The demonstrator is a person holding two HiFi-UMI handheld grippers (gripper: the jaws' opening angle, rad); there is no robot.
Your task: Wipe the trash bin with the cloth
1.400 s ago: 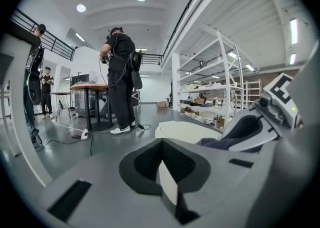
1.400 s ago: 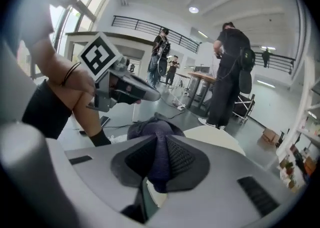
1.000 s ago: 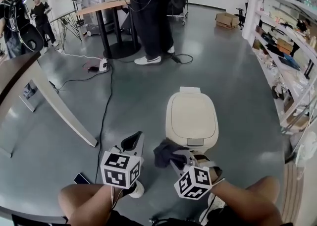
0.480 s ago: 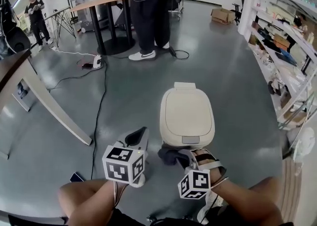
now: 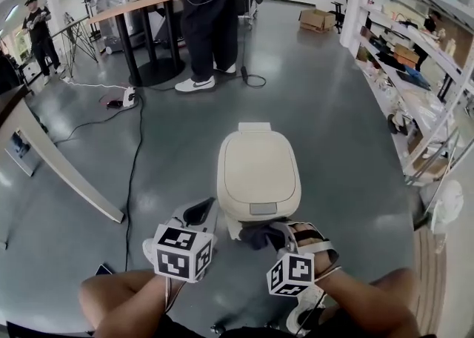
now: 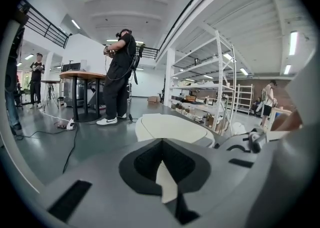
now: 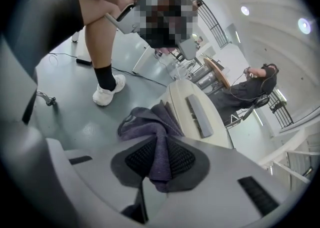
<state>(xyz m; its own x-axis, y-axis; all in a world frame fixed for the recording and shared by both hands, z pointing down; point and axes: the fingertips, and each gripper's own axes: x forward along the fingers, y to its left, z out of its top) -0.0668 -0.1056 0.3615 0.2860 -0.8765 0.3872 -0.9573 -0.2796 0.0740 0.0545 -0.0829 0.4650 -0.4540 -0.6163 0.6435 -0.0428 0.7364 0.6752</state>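
Observation:
A cream trash bin [image 5: 258, 173] with a closed lid stands on the grey floor just ahead of me. My right gripper [image 5: 268, 234] is shut on a dark purple-grey cloth [image 5: 255, 236], which hangs against the bin's near front edge. In the right gripper view the cloth [image 7: 150, 124] bunches out of the gripper [image 7: 160, 147], right beside the bin [image 7: 192, 114]. My left gripper [image 5: 201, 210] hovers to the left of the bin's front, shut with nothing in it. In the left gripper view the gripper [image 6: 161, 146] points at the bin lid [image 6: 172, 127].
A person in black with white shoes [image 5: 196, 83] stands by a round-based table [image 5: 141, 10] beyond the bin. A cable [image 5: 133, 170] runs along the floor at left, near a slanted table leg [image 5: 63, 177]. Shelving [image 5: 418, 77] lines the right side. My own shoe [image 7: 107, 92] is close by.
The bin has come closer to me. My right gripper has carried the cloth from the bin's front left onto its near front edge. The left gripper has kept its place beside the bin.

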